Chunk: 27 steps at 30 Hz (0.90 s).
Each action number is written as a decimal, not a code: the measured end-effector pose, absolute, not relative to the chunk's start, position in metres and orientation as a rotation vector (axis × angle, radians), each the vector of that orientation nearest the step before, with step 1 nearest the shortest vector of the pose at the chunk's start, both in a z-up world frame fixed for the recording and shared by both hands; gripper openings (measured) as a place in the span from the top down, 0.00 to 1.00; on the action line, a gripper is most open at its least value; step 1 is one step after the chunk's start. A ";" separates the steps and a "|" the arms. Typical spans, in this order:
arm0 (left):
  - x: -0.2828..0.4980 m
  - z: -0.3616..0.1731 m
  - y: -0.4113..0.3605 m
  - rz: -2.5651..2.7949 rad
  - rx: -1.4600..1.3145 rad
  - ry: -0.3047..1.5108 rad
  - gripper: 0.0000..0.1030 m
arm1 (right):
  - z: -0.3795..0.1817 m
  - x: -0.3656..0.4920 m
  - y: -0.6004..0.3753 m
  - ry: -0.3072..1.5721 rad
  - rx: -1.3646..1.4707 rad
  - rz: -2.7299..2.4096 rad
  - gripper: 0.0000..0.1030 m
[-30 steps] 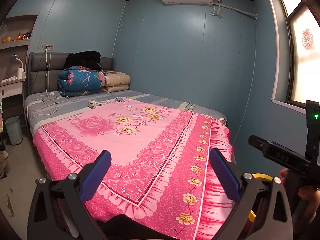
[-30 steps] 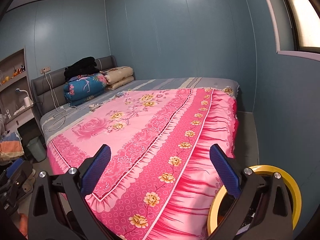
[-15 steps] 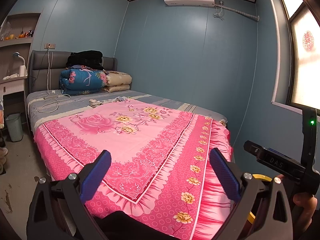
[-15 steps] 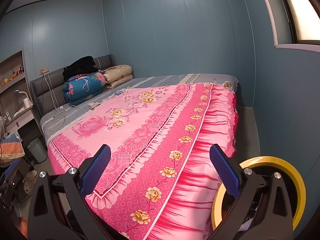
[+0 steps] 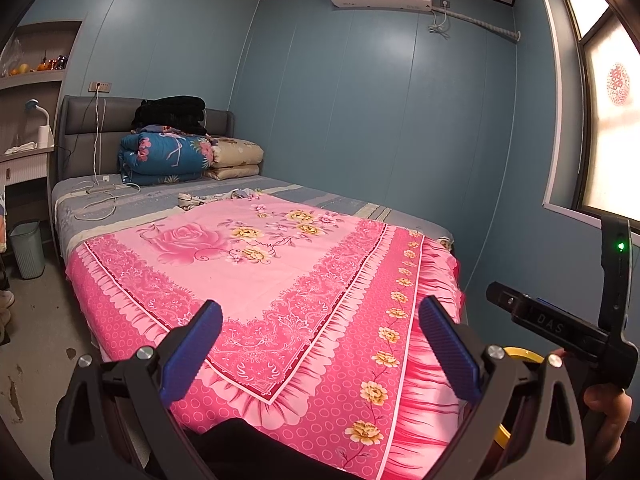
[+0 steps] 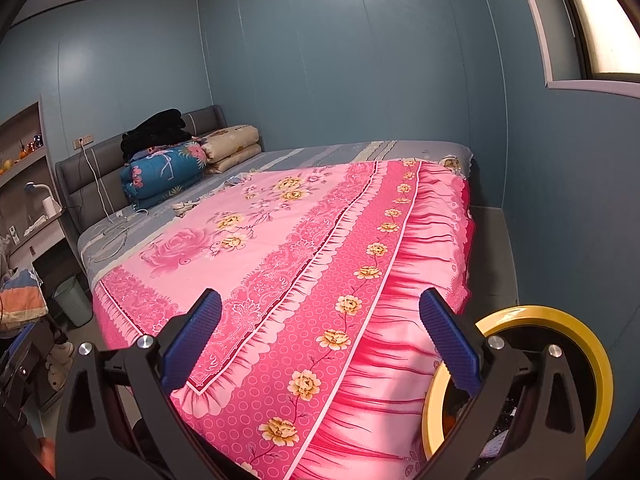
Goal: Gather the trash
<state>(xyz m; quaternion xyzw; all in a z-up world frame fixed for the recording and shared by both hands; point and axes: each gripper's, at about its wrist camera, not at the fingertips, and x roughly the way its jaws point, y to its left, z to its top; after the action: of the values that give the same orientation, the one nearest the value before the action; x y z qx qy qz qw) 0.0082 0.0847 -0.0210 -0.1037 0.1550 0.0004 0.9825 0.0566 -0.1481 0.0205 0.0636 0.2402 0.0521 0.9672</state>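
Some small crumpled scraps [image 5: 196, 199] lie on the grey sheet near the head of the bed, seen again in the right wrist view as scraps [image 6: 183, 206]. A round yellow-rimmed bin [image 6: 560, 318] with a dark inside stands on the floor at the bed's foot corner, just right of my right gripper [image 6: 320, 344]. That gripper is open and holds nothing. My left gripper [image 5: 320, 350] is also open and empty, hovering over the pink bedspread's near edge. The bin's rim [image 5: 520, 354] peeks out behind its right finger.
The bed with the pink floral spread [image 5: 260, 264] fills the middle. Folded quilts [image 5: 164, 156] and charger cables [image 5: 96, 194] lie at its head. A pale waste basket [image 5: 26, 248] stands on the floor at the left. A narrow floor strip [image 6: 490, 248] runs along the blue wall.
Both views have shifted a little; the yellow-rimmed bin shows more fully and higher in the right wrist view. Both grippers have stayed open and empty.
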 end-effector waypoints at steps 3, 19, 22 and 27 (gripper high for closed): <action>0.008 -0.022 0.086 -0.001 -0.211 0.315 0.08 | 0.020 0.056 -0.148 0.487 0.126 0.106 0.08; 0.009 -0.026 0.086 -0.008 -0.221 0.326 0.08 | 0.018 0.058 -0.148 0.497 0.128 0.104 0.08; 0.010 -0.026 0.086 -0.010 -0.223 0.327 0.08 | 0.017 0.059 -0.147 0.501 0.129 0.103 0.08; 0.010 -0.027 0.086 -0.014 -0.225 0.328 0.08 | 0.015 0.059 -0.146 0.505 0.130 0.102 0.08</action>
<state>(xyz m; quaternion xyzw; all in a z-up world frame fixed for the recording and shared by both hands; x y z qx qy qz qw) 0.0099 0.0864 -0.0267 -0.1117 0.1631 -0.0071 0.9802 0.0591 -0.1462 0.0152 0.0642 0.2493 0.0504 0.9650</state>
